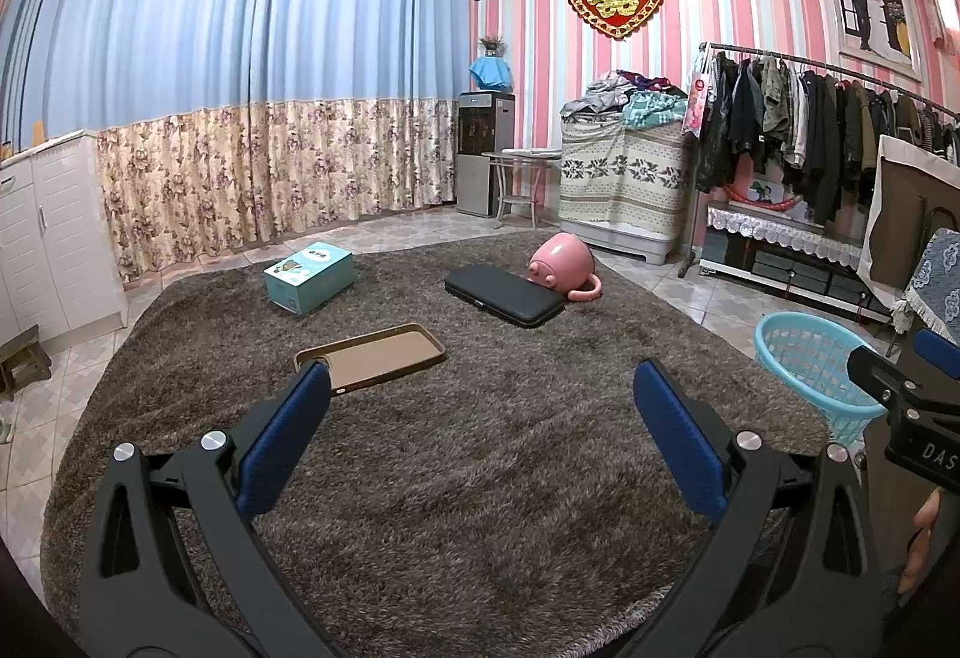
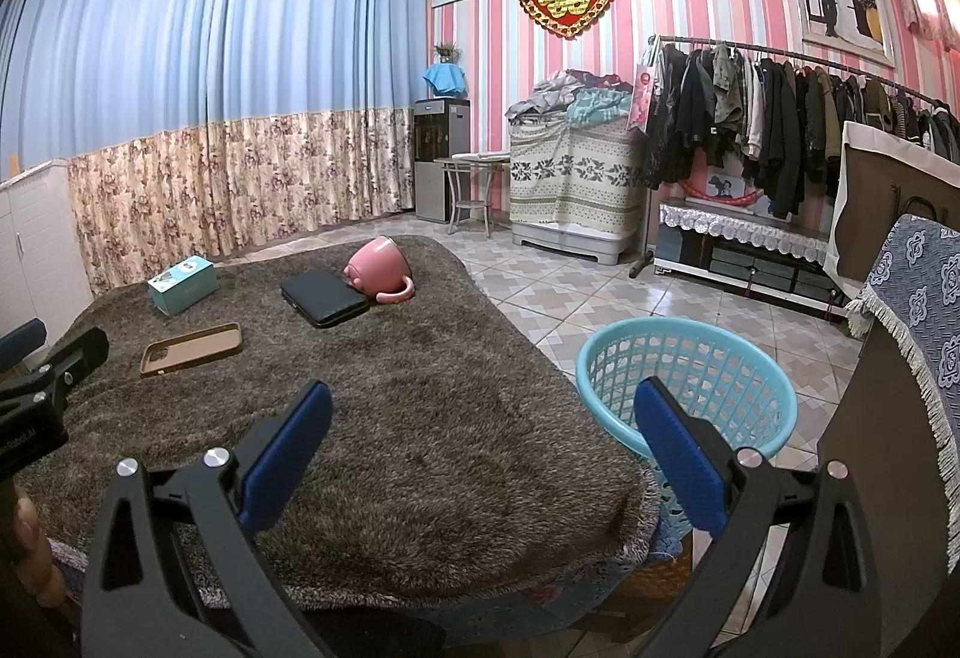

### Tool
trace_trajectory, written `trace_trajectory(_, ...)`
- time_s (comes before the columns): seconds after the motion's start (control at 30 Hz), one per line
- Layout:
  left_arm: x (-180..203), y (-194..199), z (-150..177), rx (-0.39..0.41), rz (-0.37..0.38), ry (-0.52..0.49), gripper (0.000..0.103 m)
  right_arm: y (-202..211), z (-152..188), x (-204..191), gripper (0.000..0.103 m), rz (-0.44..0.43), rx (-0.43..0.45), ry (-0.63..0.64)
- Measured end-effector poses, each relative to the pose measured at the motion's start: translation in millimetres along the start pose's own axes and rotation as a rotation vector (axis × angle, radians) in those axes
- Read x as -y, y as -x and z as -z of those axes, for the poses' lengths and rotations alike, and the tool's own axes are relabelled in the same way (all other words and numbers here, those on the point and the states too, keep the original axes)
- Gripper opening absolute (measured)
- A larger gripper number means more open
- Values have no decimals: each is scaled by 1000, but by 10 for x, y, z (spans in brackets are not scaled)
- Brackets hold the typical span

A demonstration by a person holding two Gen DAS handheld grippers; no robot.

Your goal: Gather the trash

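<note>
On a brown shaggy rug (image 1: 450,448) lie a brown phone case (image 1: 375,355), a teal box (image 1: 309,275), a black flat case (image 1: 504,293) and a tipped pink mug (image 1: 564,265). A light blue mesh basket (image 1: 810,370) stands off the rug's right edge. My left gripper (image 1: 480,388) is open and empty, hovering near the phone case. My right gripper (image 2: 480,406) is open and empty, between the rug and the basket (image 2: 690,352). The same phone case (image 2: 192,349), box (image 2: 183,284), black case (image 2: 324,298) and mug (image 2: 381,268) show in the right wrist view.
Tiled floor (image 2: 588,298) surrounds the rug. A clothes rack (image 2: 780,129), a covered cabinet (image 2: 576,178), a water dispenser (image 2: 438,159) and a low TV stand (image 2: 744,244) line the far wall. A white cupboard (image 1: 48,232) stands left; a cloth-covered piece of furniture (image 2: 918,328) stands right.
</note>
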State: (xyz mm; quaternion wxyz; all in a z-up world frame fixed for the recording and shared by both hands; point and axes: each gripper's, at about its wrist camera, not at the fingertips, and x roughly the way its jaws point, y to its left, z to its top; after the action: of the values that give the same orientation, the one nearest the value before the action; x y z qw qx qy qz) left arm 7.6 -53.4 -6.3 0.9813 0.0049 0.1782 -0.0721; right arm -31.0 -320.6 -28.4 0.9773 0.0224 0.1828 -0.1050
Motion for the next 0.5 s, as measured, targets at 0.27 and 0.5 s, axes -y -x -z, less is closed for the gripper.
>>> trace_trajectory(0.27,-6,0,-1,1,0,1,98,-2,8,-1,99,0,0,-1)
trace_trajectory(0.5,-8,-1,0,0,0,0,98,0,-2,8,99,-1,2,0)
